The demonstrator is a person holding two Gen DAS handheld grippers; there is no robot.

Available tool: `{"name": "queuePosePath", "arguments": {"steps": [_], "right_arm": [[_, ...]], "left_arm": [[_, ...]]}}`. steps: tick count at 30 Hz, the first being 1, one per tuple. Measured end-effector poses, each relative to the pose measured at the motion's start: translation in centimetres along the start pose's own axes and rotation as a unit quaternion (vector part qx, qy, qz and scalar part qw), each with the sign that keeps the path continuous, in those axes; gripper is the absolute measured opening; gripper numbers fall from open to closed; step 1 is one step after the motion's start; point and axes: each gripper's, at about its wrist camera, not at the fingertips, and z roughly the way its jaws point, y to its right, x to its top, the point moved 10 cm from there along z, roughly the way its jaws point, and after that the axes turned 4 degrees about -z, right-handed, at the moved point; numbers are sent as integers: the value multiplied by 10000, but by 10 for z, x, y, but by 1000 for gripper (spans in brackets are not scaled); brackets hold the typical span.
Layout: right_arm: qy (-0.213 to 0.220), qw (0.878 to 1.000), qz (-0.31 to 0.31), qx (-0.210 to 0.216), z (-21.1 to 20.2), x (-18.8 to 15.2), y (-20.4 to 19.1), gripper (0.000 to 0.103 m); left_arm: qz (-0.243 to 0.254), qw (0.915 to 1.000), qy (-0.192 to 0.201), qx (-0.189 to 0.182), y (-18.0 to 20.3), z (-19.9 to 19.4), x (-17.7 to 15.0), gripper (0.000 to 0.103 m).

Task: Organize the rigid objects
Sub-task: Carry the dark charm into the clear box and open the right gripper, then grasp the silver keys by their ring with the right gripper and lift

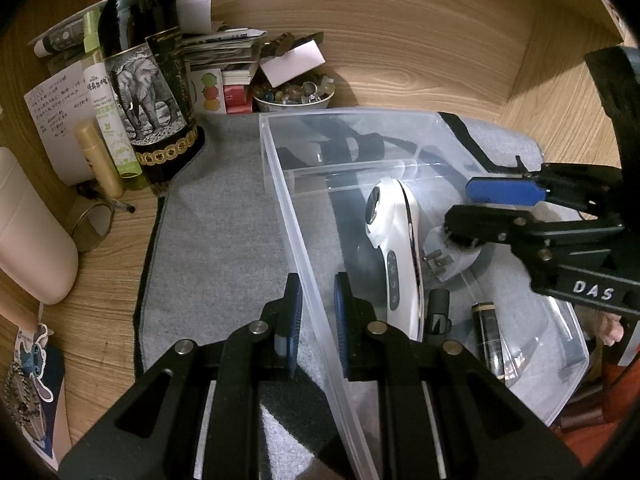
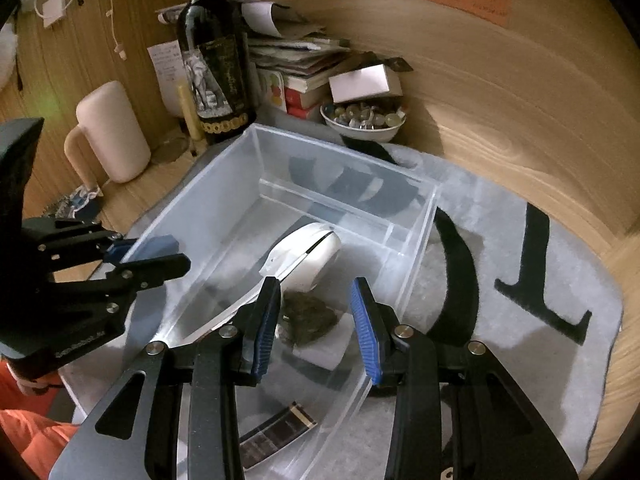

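Left hand-held gripper: pads are pinched onto the near-left wall of the bin, one pad outside, one inside; the bin is thereby steadied on the grey mat spread over the worktop.

Right hand-held gripper: jaws are part-spread over the bin interior, nothing is gripped; a dark lump on a white block is seen between the pads, apparently below them.

Bin contents: white steamer, lying on its side mid-bin; black-and-gold tube at the near end; small black piece beside it. The far compartment behind the divider is seen bare.

Surroundings: wine bottle, bowl of marbles, both left of and behind the bin.

Risks, as judged: the thin wall may be flexed or slipped from a narrow pinch, letting the bin skid on the mat; the steamer may be knocked by the right pads if lowered off-centre; the bottle may be toppled should the bin be shoved leftward.
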Motion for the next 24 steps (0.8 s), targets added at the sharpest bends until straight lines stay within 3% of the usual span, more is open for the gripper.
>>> {"name": "queuePosePath", "arguments": {"steps": [5, 10, 15, 18, 24], "right_arm": [[326, 9992, 105, -201, -26, 5, 14, 41], [573, 9957, 288, -668, -58, -2, 41, 48], [601, 9871, 771, -1267, -91, -31, 84, 50], [558, 9801, 1130, -1536, -102, -56, 105, 61], [210, 9704, 1645, -1754, -95, -106, 125, 62]], "left_arm": [[9, 10000, -7, 10, 1, 0, 0, 15], [12, 10000, -4, 7, 0, 0, 0, 15], [21, 10000, -4, -4, 0, 0, 0, 15], [35, 10000, 1, -4, -1, 0, 0, 15], [41, 10000, -3, 7, -1, 0, -1, 15]]}}
